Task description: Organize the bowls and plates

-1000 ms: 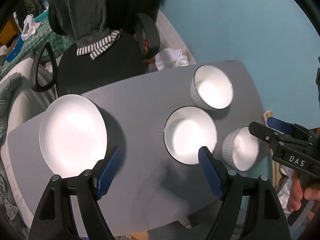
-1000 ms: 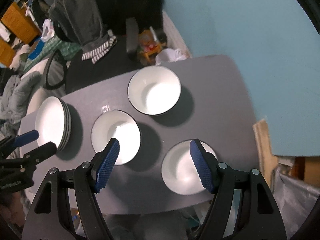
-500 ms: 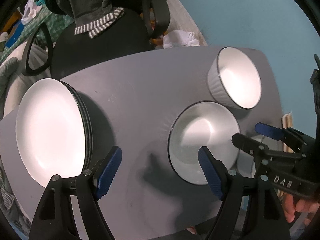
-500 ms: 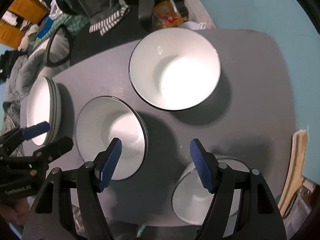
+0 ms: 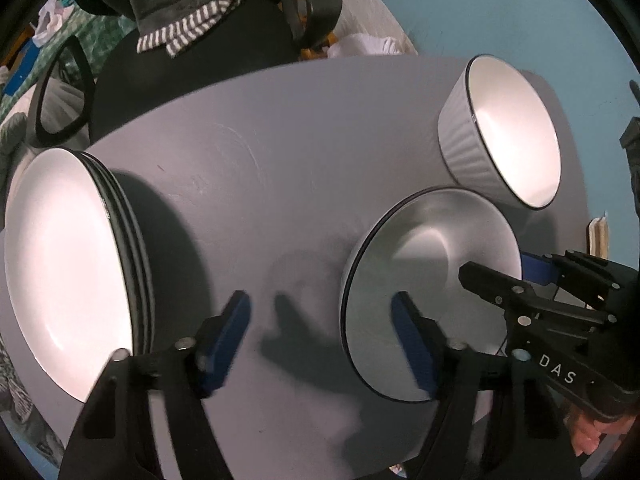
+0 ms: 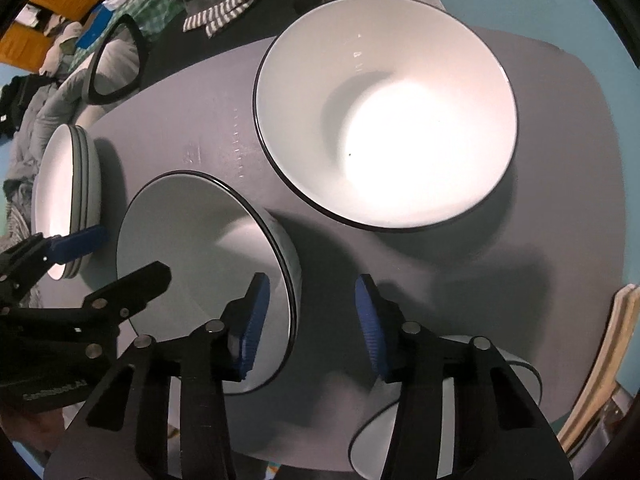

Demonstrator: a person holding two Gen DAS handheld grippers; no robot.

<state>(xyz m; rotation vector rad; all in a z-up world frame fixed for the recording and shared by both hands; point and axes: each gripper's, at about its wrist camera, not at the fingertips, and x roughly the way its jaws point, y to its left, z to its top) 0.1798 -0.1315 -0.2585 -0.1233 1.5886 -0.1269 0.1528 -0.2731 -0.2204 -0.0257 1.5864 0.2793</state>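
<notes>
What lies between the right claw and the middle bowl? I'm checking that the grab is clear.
Nothing visible: the right claw straddles the middle bowl rim, open. The left claw is close by on the bowl's other side.

Lived-in home; clothes-draped chair [image 5: 192, 52], crockery.

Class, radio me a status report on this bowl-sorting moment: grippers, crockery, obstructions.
Left gripper open, right gripper open, both empty. Middle bowl between them, ungrasped. Plate stack left. Nothing blocking.
</notes>
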